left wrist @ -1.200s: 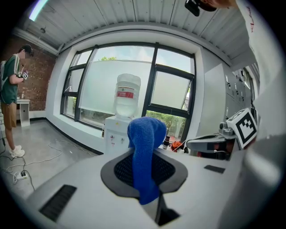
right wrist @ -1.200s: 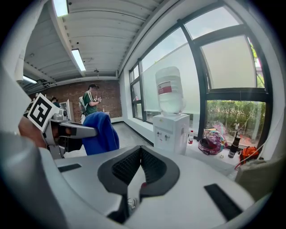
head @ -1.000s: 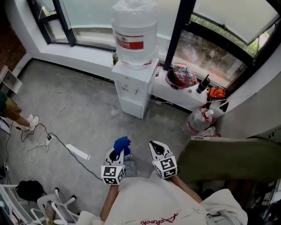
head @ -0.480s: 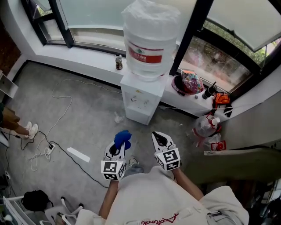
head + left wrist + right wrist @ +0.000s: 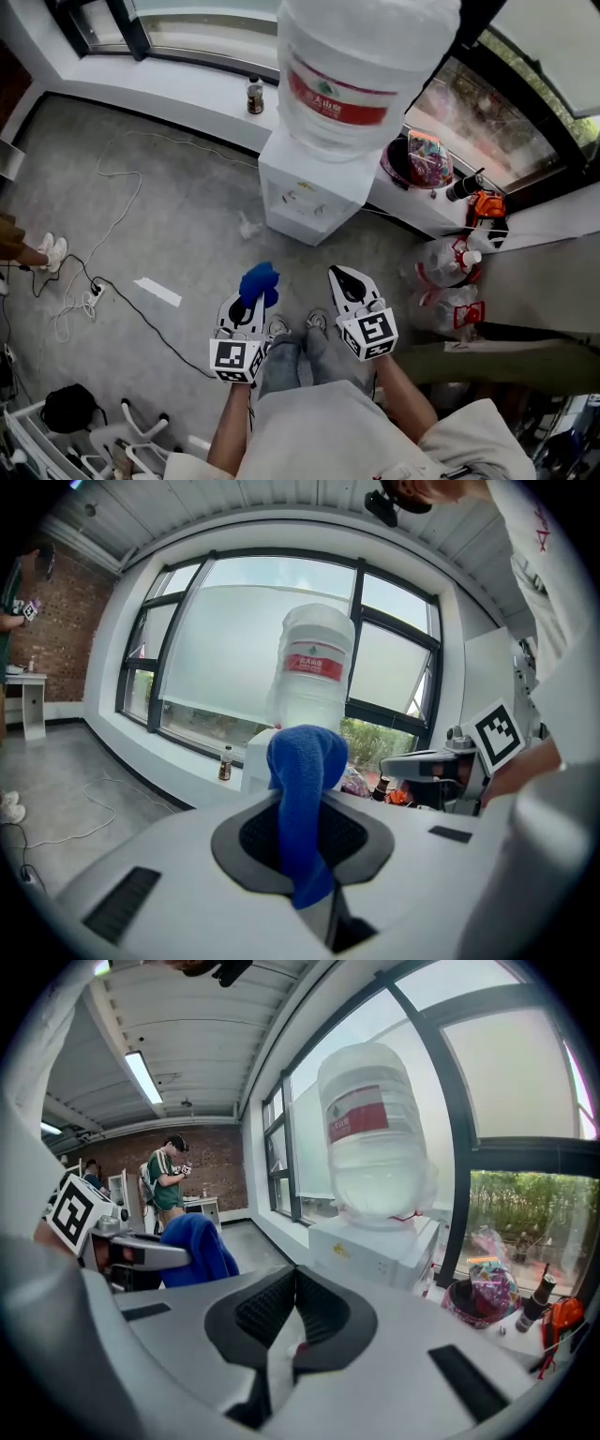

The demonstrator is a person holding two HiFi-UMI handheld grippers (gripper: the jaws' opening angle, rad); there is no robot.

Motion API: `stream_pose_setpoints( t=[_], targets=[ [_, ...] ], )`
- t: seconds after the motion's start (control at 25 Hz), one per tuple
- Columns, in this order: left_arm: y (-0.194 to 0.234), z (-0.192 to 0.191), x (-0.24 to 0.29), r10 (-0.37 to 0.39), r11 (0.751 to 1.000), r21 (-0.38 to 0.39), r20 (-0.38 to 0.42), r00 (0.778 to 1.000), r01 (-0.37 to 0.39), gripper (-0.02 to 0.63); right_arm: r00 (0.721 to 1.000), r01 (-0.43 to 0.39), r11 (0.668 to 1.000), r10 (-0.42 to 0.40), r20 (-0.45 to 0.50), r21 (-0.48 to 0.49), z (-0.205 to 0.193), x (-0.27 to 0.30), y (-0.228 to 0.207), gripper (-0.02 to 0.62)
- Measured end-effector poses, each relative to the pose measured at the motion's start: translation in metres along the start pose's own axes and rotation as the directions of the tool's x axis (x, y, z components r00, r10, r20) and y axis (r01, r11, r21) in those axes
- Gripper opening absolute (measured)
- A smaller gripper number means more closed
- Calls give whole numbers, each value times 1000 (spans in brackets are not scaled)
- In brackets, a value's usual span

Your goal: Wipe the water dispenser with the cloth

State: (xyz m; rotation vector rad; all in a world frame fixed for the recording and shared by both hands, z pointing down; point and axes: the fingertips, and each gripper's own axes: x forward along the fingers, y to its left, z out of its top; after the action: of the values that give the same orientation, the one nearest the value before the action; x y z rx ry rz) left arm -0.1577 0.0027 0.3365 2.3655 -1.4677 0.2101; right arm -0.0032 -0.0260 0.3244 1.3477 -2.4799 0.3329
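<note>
Left gripper (image 5: 306, 847): jaws clamped on the blue cloth (image 5: 304, 780), which stands up out of them in a fold.
Right gripper (image 5: 291, 1309): jaws pressed together, nothing between.
Cloth, position: we find it over the grey floor (image 5: 187, 234), near the water dispenser (image 5: 309, 192), not touching.
Water bottle (image 5: 361, 66): upturned on the dispenser, clear water inside.
Dark bowl (image 5: 387, 169): on the sill right of the dispenser; colourful packets in it.
Small jar (image 5: 254, 96): on the sill; contents we cannot tell.

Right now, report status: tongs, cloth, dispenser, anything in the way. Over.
Left tongs shut on blue cloth. Right tongs shut, empty. Water dispenser ahead, cloth not yet touching it. Only floor between.
</note>
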Motion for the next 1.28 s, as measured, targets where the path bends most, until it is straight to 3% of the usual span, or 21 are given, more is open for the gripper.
stream_pose_setpoints(
  t=[0.44,0.6,0.96,1.28],
  targets=[
    [21,-66,71,27,1000,-11,-34,999,-27,52,999,-3,1000,3,-37,-1,-68,66,-53,15],
    [36,-106,91,44,999,-29,-36,998,-45,52,999,-13,1000,13,-42,4,-100,85,-58,15],
    [64,-177,142,52,999,12,-12,999,-52,52,996,-25,999,28,-89,33,-179,99,-58,15],
    [69,-217,181,50,999,6,-41,998,-50,52,996,-4,999,7,-88,38,-193,108,-79,15]
  ],
)
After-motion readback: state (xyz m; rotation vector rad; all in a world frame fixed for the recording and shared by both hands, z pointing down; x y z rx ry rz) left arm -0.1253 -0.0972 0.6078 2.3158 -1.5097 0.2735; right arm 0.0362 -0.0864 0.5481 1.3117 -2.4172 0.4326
